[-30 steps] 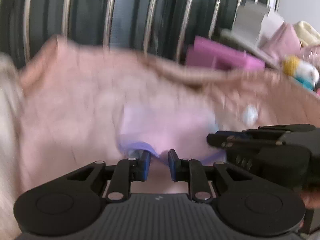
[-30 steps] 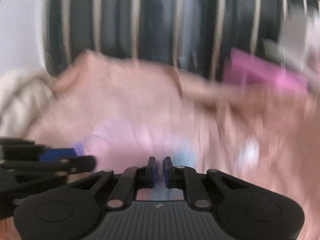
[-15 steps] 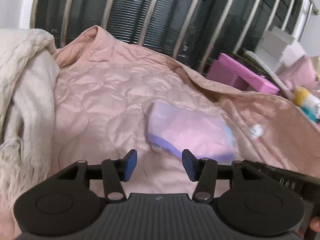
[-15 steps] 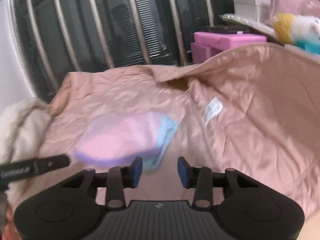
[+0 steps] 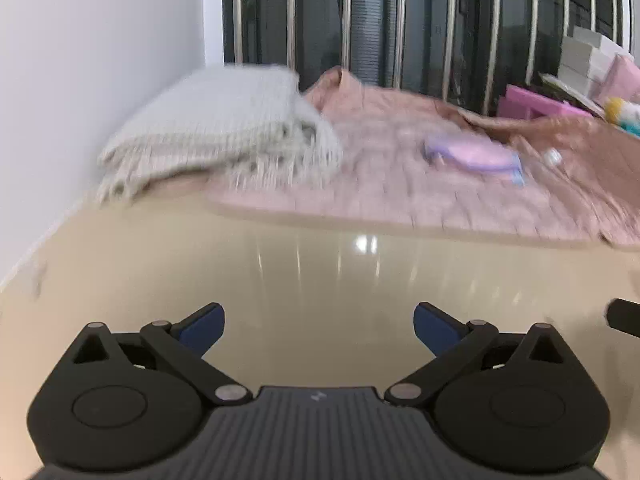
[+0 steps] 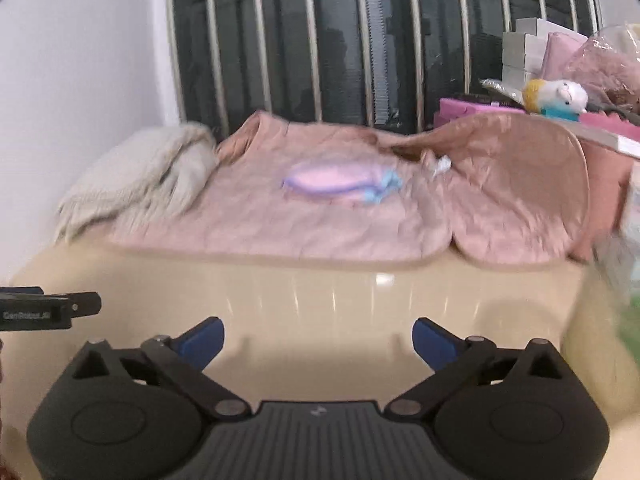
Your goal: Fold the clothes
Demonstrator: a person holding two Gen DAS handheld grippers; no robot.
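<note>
Both claws are opening, nothing between them: left gripper (image 5: pixel 319 326) and right gripper (image 6: pixel 318 334) have backed off; folded pink garment (image 6: pixel 340 180) lies released, fold apparently done.

A small folded garment of pale pink cloth with a lilac edge and a light blue corner (image 6: pixel 340 182) lies flat as a low, compact bundle on the quilted dusty-pink bedspread (image 6: pixel 280 224). The lilac edge runs along its near side and the blue part sticks out at its right end. Blur hides any finer detail. In the left wrist view the same bundle (image 5: pixel 474 154) shows.
</note>
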